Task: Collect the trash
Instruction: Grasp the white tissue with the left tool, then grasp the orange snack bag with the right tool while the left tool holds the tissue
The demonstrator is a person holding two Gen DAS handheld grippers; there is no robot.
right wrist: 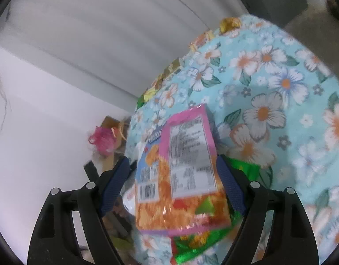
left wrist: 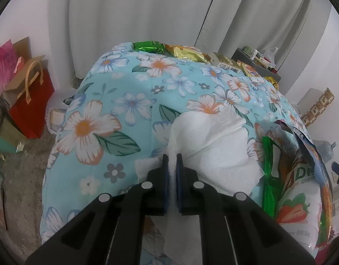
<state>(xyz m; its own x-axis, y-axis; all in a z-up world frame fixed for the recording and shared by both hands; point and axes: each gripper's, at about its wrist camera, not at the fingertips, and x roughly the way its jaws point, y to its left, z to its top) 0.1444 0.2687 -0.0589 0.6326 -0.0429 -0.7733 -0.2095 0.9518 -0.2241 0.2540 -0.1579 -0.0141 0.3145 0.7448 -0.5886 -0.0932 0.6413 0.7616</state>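
My left gripper (left wrist: 172, 158) is shut on a crumpled white paper tissue (left wrist: 215, 145) that lies on the flower-print blue tablecloth (left wrist: 116, 101). To its right lie a green wrapper (left wrist: 268, 176) and a white snack bag with a strawberry picture (left wrist: 299, 207). My right gripper (right wrist: 172, 161) is open over a pink-edged orange snack bag (right wrist: 187, 172), which lies between the fingers on a green wrapper (right wrist: 191, 247) on the same cloth (right wrist: 279, 110). The right wrist view is blurred; I cannot tell if the pads touch the bag.
Green and gold snack packets (left wrist: 169, 48) line the table's far edge. A red paper bag (left wrist: 30, 101) and a pink bag (left wrist: 2, 66) stand on the floor at left. White curtains (left wrist: 147, 22) hang behind. A small dark side table (left wrist: 257, 61) stands at far right.
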